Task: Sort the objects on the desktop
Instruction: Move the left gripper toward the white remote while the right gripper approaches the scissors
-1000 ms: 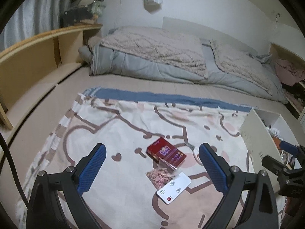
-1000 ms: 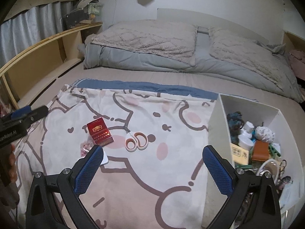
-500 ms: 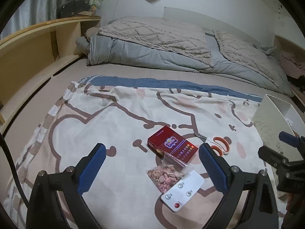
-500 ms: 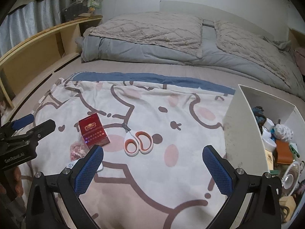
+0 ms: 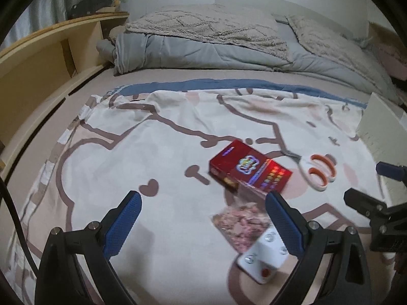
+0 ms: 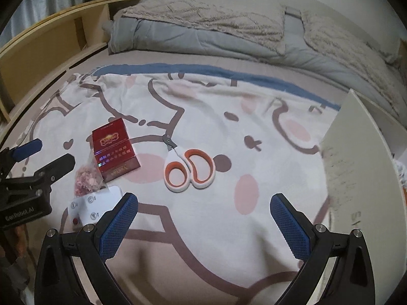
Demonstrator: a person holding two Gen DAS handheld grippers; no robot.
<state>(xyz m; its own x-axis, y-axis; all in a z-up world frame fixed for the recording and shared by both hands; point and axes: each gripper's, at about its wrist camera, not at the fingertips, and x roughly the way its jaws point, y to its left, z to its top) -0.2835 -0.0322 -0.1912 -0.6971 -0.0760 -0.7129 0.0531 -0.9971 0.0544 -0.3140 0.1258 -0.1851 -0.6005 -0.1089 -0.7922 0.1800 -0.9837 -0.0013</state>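
Right wrist view shows the scissors point(image 6: 189, 169) lying flat on the cartoon-print blanket point(image 6: 229, 132) at frame centre, apart from the red box point(image 6: 114, 150) to their left. We judge them light, rigid and smooth; the closed blades near the pivot offer the firmest hold, the looped handles less so. Their long axis runs diagonally, tip toward the upper left, handles toward the lower right. The right gripper point(image 6: 203, 223) stands wide and empty below them; the left gripper point(image 5: 202, 218) is likewise wide, empty.
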